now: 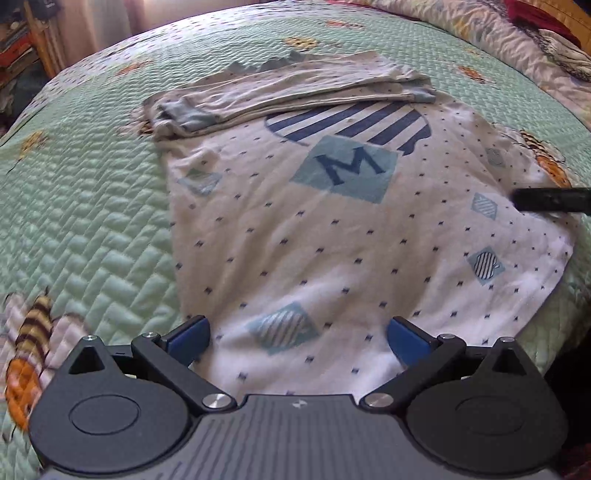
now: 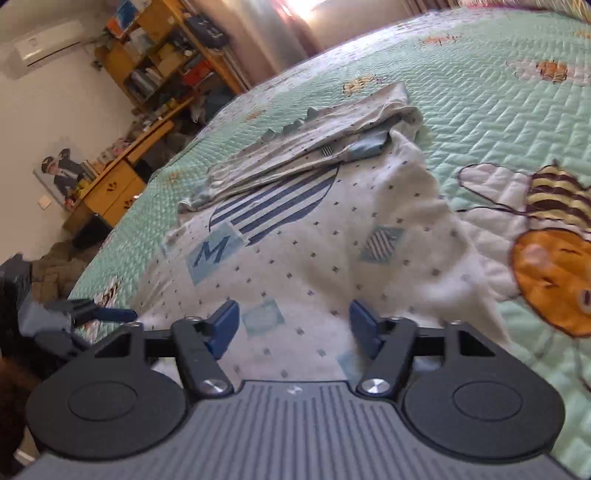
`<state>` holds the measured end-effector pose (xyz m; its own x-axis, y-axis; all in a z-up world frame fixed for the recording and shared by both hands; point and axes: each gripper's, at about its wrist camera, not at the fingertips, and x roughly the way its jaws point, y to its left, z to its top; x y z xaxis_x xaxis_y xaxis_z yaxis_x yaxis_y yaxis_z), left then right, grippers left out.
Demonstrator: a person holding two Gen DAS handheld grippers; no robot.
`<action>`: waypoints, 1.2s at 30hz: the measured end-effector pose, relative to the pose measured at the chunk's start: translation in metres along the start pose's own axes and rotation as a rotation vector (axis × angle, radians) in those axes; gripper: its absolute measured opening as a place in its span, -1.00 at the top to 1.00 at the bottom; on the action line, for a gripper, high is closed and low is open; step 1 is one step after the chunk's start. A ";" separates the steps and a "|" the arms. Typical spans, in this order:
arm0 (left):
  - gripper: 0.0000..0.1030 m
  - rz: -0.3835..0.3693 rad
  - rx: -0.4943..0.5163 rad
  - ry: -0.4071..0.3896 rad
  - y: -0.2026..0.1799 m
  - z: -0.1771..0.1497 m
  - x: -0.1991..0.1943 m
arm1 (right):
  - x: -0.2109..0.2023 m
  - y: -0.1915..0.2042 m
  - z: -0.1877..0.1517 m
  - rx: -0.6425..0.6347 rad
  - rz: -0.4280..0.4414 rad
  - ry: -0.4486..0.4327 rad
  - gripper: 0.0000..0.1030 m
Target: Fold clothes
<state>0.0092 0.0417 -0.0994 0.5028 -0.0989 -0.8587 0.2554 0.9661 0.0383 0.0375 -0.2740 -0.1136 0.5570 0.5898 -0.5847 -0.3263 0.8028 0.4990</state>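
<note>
A white shirt [image 1: 332,236] with small blue dots, a light-blue "M" patch and a navy striped print lies flat on the bed. Both sleeves [image 1: 295,92] are folded across its far end. My left gripper [image 1: 299,332] is open just over the shirt's near hem, blue pads wide apart and cloth lying beneath them. In the right wrist view the same shirt [image 2: 314,240] stretches away, its right edge rumpled. My right gripper [image 2: 294,314] is open over the near right part of the hem. One right finger [image 1: 550,199] reaches in at the shirt's right edge, and the left gripper [image 2: 92,314] shows at the left.
A green quilted bedspread [image 1: 92,203] printed with bees covers the bed. A rumpled patterned blanket [image 1: 517,33] lies at the far right. Beyond the bed's left side stand a wooden desk [image 2: 110,188] and cluttered shelves [image 2: 159,48].
</note>
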 end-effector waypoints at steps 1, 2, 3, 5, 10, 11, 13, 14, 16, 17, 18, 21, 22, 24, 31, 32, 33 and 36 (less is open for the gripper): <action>-0.98 0.011 -0.001 0.002 0.000 -0.002 -0.002 | -0.003 0.003 0.000 -0.021 -0.018 0.014 -0.09; -0.99 0.029 0.002 0.004 -0.001 -0.004 -0.005 | -0.006 0.005 -0.002 -0.031 -0.030 0.024 -0.08; -0.99 0.051 0.006 0.008 -0.003 -0.006 -0.007 | -0.009 0.006 -0.003 -0.037 -0.039 0.034 -0.07; -0.99 0.061 -0.025 0.011 0.001 -0.012 -0.012 | -0.014 0.010 -0.006 -0.044 -0.058 0.052 -0.07; -0.81 0.013 -0.144 -0.072 0.013 -0.028 -0.044 | -0.033 0.024 -0.014 -0.022 -0.066 0.017 -0.11; -0.81 0.001 -0.167 -0.094 0.015 -0.031 -0.052 | -0.037 0.028 -0.015 -0.020 -0.055 -0.002 -0.12; -0.81 -0.015 -0.216 -0.135 0.021 -0.036 -0.065 | -0.038 0.038 -0.014 -0.005 0.006 -0.040 -0.21; -0.81 -0.023 -0.240 -0.155 0.024 -0.039 -0.072 | -0.035 0.043 -0.014 -0.004 0.041 -0.049 -0.23; -0.81 -0.036 -0.293 -0.179 0.032 -0.046 -0.084 | -0.017 0.046 -0.017 0.028 0.114 -0.006 -0.24; -0.81 -0.042 -0.321 -0.191 0.036 -0.050 -0.090 | -0.005 0.042 -0.022 0.077 0.130 0.046 -0.24; -0.81 -0.048 -0.350 -0.202 0.041 -0.056 -0.096 | 0.001 0.036 -0.029 0.134 0.134 0.069 -0.23; -0.82 -0.071 -0.418 -0.218 0.055 -0.075 -0.106 | 0.001 0.027 -0.039 0.235 0.137 0.078 -0.22; -0.82 -0.079 -0.439 -0.223 0.059 -0.081 -0.108 | -0.003 0.030 -0.037 0.233 0.136 0.071 -0.25; -0.82 -0.085 -0.477 -0.220 0.067 -0.091 -0.108 | -0.008 0.043 -0.032 0.213 0.157 0.058 -0.25; -0.81 -0.123 -0.541 -0.228 0.078 -0.107 -0.109 | 0.028 0.072 -0.028 0.281 0.365 0.143 -0.25; -0.81 -0.122 -0.536 -0.228 0.078 -0.108 -0.109 | 0.036 0.070 -0.028 0.299 0.365 0.159 -0.25; -0.82 -0.122 -0.537 -0.226 0.078 -0.108 -0.109 | 0.044 0.069 -0.028 0.317 0.364 0.176 -0.25; -0.82 -0.123 -0.548 -0.217 0.079 -0.108 -0.105 | 0.068 0.064 -0.028 0.371 0.363 0.224 -0.25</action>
<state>-0.1123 0.1537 -0.0615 0.6686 -0.2087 -0.7137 -0.1113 0.9209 -0.3735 0.0326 -0.1800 -0.1392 0.2700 0.8591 -0.4349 -0.1535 0.4843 0.8613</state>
